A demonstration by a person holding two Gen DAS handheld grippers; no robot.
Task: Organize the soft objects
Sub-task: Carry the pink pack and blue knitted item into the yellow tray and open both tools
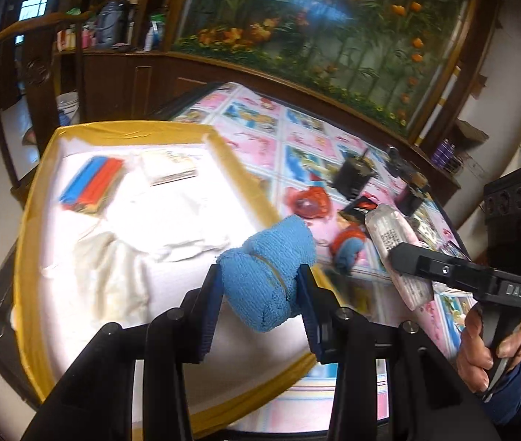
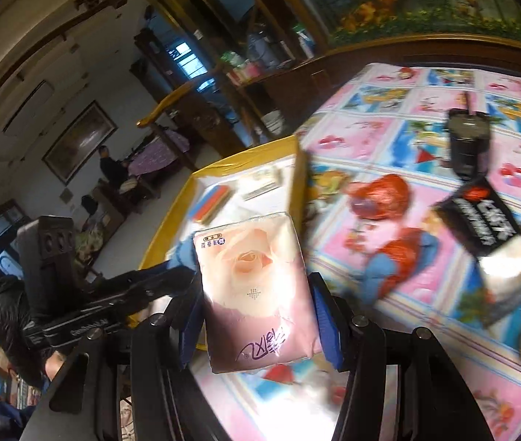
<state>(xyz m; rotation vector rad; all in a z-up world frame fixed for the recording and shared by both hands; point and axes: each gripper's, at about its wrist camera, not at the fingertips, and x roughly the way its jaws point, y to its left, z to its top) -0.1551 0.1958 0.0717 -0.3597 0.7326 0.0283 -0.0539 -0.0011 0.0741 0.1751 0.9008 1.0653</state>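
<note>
Soft objects are being gathered into the yellow-rimmed tray, which is resting on the surface under a pink-and-blue cartoon cloth; its white lining is already carrying a white cloth, a red-and-blue pack and a small flat packet. The tissue pack, printed with a pale rose, is being carried by the right claw, whose pads are clamped on its two long sides, just beside the tray's near corner. The blue towel roll, bound by a thin band, is being held in the left claw, pressed from both sides and hanging over the tray's right rim. Judged good practice: each claw should be travelling well inside the rim before letting go, the towel going to bare lining rather than onto the white cloth, the tissue pack being laid flat beside it. Both items are compressible, so releasing low should be limiting bounce or rolling.
</note>
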